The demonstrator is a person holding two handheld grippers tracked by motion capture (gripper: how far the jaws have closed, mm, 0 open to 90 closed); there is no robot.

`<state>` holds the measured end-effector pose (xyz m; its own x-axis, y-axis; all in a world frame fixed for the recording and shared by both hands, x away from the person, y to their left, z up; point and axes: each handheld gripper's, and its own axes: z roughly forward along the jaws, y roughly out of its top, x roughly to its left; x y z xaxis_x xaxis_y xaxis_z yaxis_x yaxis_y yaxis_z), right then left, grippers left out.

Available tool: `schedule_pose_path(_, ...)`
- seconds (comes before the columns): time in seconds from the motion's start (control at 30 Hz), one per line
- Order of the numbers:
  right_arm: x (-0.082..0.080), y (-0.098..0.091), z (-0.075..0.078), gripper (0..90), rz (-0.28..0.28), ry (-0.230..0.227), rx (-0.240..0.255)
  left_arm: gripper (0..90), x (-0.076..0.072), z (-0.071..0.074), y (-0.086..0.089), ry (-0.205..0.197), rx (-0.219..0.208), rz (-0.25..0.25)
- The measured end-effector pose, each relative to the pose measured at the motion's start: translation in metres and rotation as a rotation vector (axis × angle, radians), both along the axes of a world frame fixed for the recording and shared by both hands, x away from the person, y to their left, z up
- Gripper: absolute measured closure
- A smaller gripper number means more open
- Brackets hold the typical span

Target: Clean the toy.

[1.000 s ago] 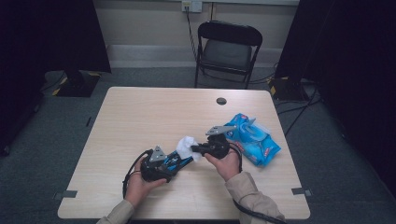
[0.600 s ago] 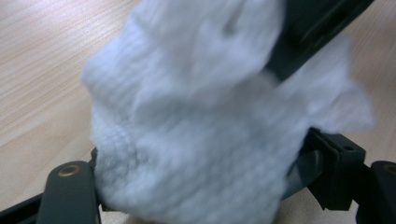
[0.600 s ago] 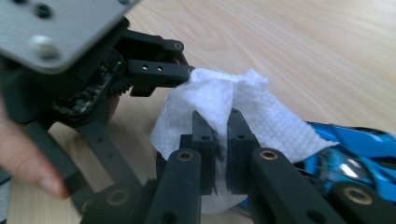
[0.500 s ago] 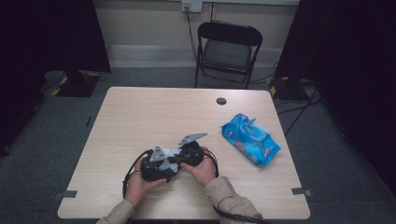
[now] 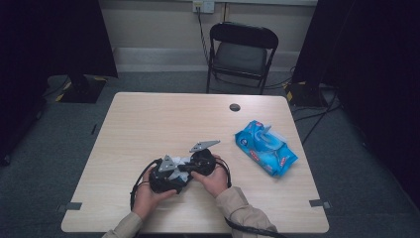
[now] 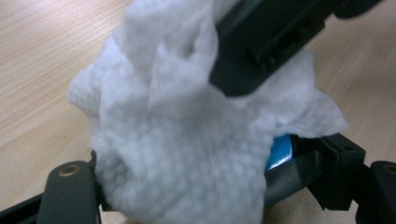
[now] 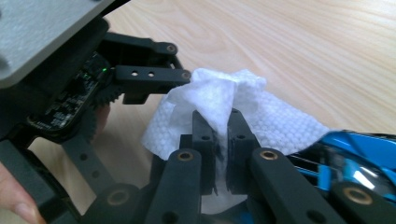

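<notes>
Both hands low at the near edge of the table (image 5: 148, 119), knuckles together, left gripper (image 5: 166, 174) and right gripper (image 5: 203, 161) nose to nose. Right jaws pinched shut on a white wipe (image 7: 219, 100); left jaws spread wide around the same bunched wipe, the pads' contact hidden by it. Blue wipe pack (image 5: 266, 147) lying well apart to the right.

Black left gripper (image 5: 166, 179) with grey three-cornered plate, black right gripper (image 5: 204, 161) with brass-coloured pivot screws, trailing black cables, beige sleeves (image 5: 242, 210)
</notes>
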<state>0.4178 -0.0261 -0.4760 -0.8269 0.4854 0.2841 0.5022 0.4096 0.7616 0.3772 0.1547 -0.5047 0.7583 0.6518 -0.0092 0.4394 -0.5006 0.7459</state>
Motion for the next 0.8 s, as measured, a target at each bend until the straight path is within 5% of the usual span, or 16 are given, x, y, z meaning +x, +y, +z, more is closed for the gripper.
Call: schedule_pose_path(0.8,0.021,-0.014,0.001,85.4,-0.099,-0.021,-0.029,23.7,0.000,0.000,0.000,0.001,-0.001,-0.002)
